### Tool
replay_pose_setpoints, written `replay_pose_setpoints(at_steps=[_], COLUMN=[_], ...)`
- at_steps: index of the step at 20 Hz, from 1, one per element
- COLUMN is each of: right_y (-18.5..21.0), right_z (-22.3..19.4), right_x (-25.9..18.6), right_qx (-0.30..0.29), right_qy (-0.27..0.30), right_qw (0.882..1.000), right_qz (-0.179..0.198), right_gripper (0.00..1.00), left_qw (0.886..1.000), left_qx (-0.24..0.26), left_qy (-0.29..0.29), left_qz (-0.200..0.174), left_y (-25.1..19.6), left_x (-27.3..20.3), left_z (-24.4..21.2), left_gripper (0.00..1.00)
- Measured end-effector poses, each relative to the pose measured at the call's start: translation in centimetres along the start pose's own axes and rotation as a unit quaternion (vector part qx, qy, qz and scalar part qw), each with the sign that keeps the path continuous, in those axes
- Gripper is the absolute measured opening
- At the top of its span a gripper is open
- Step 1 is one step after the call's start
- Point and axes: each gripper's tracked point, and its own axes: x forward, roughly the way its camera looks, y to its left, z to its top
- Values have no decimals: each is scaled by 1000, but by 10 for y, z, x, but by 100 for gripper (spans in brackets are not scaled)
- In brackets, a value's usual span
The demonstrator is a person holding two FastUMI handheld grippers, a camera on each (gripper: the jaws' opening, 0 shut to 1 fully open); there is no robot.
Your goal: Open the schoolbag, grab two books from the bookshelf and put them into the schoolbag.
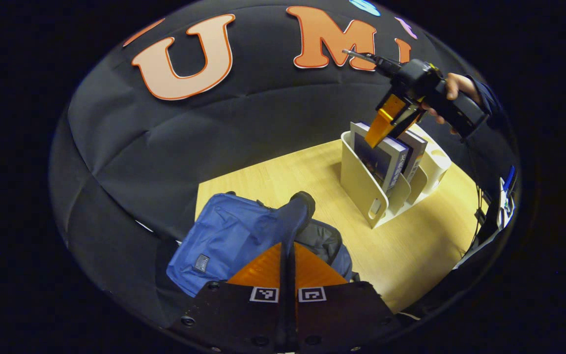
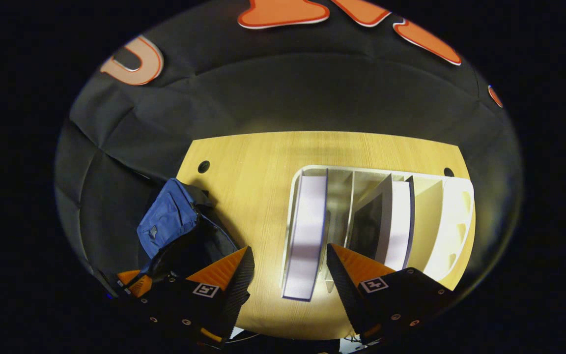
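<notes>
The blue schoolbag (image 1: pixel 219 236) lies at the table's left corner. My left gripper (image 1: pixel 288 275) is shut on its dark strap (image 1: pixel 297 216), which rises between the fingers. A white bookshelf (image 1: pixel 361 187) holds two upright books (image 1: pixel 381 157). My right gripper (image 1: pixel 380 133), held by a hand (image 1: pixel 452 88), points down onto their tops. In the right gripper view, the right gripper (image 2: pixel 288 275) is open, its fingers on either side of the left book (image 2: pixel 307 231). A second book (image 2: pixel 398 221) stands two slots to the right. The schoolbag (image 2: pixel 165 221) and left gripper (image 2: pixel 135 282) sit at lower left.
The wooden table (image 1: pixel 410 246) has bare room between bag and bookshelf. Two round holes (image 2: pixel 204 166) mark its far edge. The bookshelf's right end has rounded compartments (image 2: pixel 455 216). Black cloth wall stands behind. Cables and small gear (image 1: pixel 504 196) hang off the table's right side.
</notes>
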Motion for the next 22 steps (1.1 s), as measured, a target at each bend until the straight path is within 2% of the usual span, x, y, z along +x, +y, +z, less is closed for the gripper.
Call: replay_pose_setpoints(at_steps=[2, 5, 6, 7, 8, 9, 10, 12, 15, 18, 22], right_y=[-17, -19, -23, -27, -30, -30, -26, -27, -27, -31, -34], right_z=[3, 10, 9, 8, 6, 6, 5, 0, 0, 7, 8], right_x=[10, 17, 21, 21, 24, 21, 23, 20, 16, 0, -36], right_qx=[-12, -14, -19, -25, -35, -37, -39, -52, -31, -17, -5], right_qy=[14, 34, 46, 58, 70, 78, 87, 106, 115, 100, 76], right_qw=[999, 998, 997, 995, 993, 992, 991, 989, 990, 993, 996], right_qz=[-33, -53, -65, -74, -85, -92, -90, -88, -79, -67, -40], right_gripper=[84, 74, 55, 59, 50, 35, 40, 36, 33, 28, 28], left_qw=[1000, 1000, 1000, 1000, 1000, 1000, 1000, 1000, 1000, 1000, 1000], left_qx=[-3, -5, -7, -8, -10, -11, -12, -13, -11, -9, -6], left_qy=[-4, -5, -4, -2, -3, -3, -3, -2, -2, -2, 0], left_qz=[2, 0, -2, -2, -3, -4, -6, -6, -6, -6, -4], left_y=[4, 7, 8, 9, 9, 9, 10, 11, 13, 14, 12], left_x=[-1, 0, 2, 2, 4, 4, 4, 4, 3, 4, 2], left_z=[-1, -4, -5, -6, -5, -6, -6, -6, -6, -8, -5], left_gripper=[1, 1, 1, 1, 1, 1, 1, 1, 0, 1, 1])
